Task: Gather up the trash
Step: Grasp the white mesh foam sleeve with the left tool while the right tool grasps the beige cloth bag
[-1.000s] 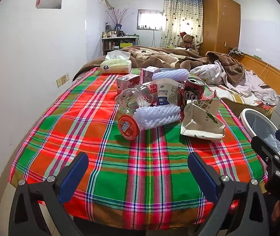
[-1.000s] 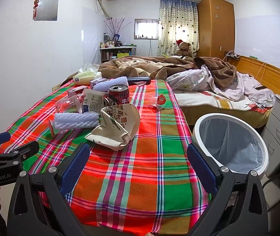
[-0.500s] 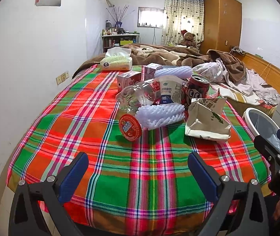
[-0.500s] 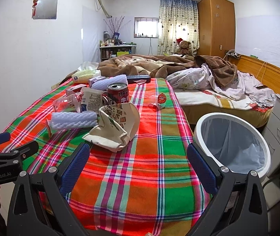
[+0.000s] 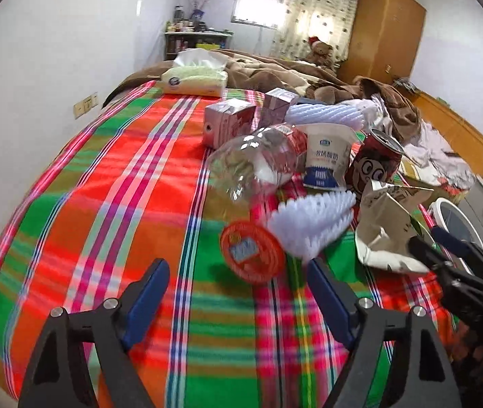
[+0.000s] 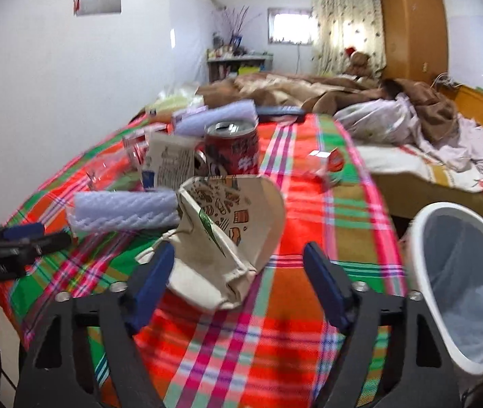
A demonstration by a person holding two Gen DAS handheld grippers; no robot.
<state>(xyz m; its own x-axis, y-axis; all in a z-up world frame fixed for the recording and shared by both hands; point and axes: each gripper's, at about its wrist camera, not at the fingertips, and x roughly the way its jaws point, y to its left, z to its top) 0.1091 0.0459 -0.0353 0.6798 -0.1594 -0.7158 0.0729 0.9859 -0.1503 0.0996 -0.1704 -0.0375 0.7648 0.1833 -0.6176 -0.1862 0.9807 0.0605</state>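
Trash lies in a heap on the plaid cloth (image 5: pixel 105 204): a round red lid (image 5: pixel 251 255), white foam netting (image 5: pixel 312 224), a clear plastic bottle (image 5: pixel 251 166), a yogurt cup (image 5: pixel 326 159), a red can (image 5: pixel 374 166) and a crumpled paper bag (image 5: pixel 384 234). My left gripper (image 5: pixel 238 292) is open, just short of the red lid. My right gripper (image 6: pixel 238 275) is open, its left finger at the paper bag (image 6: pixel 228 234). The white bin (image 6: pixel 462 282) stands to the right of the table.
Pink cartons (image 5: pixel 228 122) and a tissue pack (image 5: pixel 194 80) sit farther back. A small red-capped piece (image 6: pixel 329 163) lies alone on the cloth. An unmade bed (image 6: pixel 411 129) and a wooden wardrobe (image 6: pixel 411 20) are beyond.
Both grippers have moved forward toward the trash heap; the left one now nears the red lid, the right one has reached the paper bag. Both stay open.
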